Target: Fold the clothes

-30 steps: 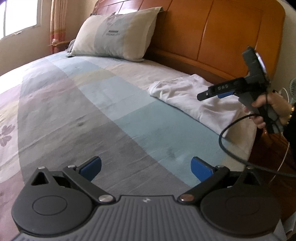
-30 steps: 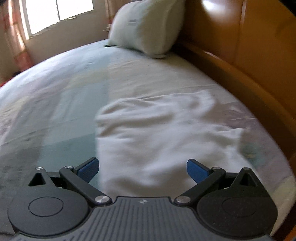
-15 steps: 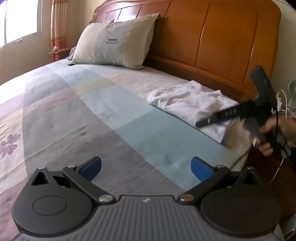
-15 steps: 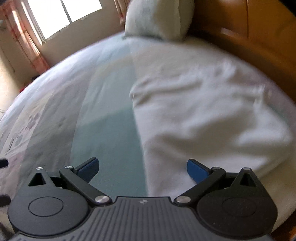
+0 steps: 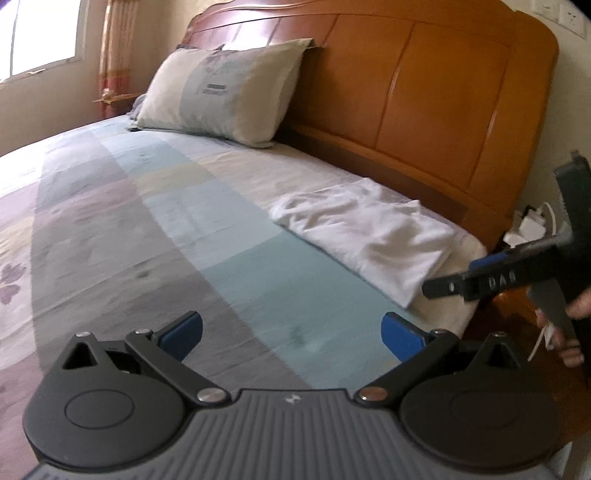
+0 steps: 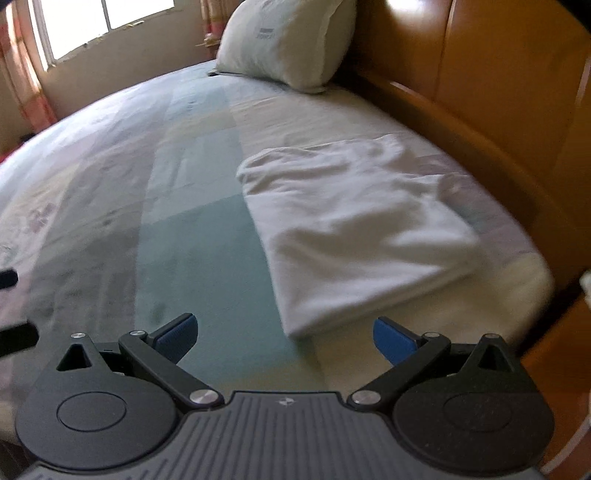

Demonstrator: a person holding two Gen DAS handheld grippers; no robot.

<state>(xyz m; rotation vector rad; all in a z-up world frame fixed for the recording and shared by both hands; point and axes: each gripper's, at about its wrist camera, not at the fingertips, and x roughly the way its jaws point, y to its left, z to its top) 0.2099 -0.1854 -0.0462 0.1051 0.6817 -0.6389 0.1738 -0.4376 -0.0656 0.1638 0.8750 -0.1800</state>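
- Nearest, along the bottom of the left wrist view: left gripper [image 5: 291,332], blue pads spread wide, nothing between them, hovering over the striped bedsheet [image 5: 155,236].
- Same place in the right wrist view: right gripper [image 6: 284,334], blue pads likewise wide apart and empty, aimed at the cloth's near corner.
- At the right edge of the left wrist view: the right gripper again, seen side-on, gripped by a hand [image 5: 569,332] beside the bed's corner; tip near the cloth's near corner, not touching.
- Middle distance, centre right of the right wrist view: white garment [image 6: 354,229], folded into a neat flat rectangle, lying on the sheet at the bed's edge; ahead of the right gripper and slightly right of centre, clear of both pads.
- In the left wrist view, same garment at middle right, well apart from the left gripper and off to its right.
- Probably laid near the edge and headboard for easy reach and to leave the open sheet free as a folding surface.
- Judging by its tidy shape, folding seems done or nearly so; open, empty pads suit either a release or a fresh approach.
- Farther, upper centre of both views: pillow [image 5: 221,88] propped against the wooden headboard [image 5: 424,99].
- Farthest, upper left: window [image 6: 107,26] with curtain [image 6: 26,85].
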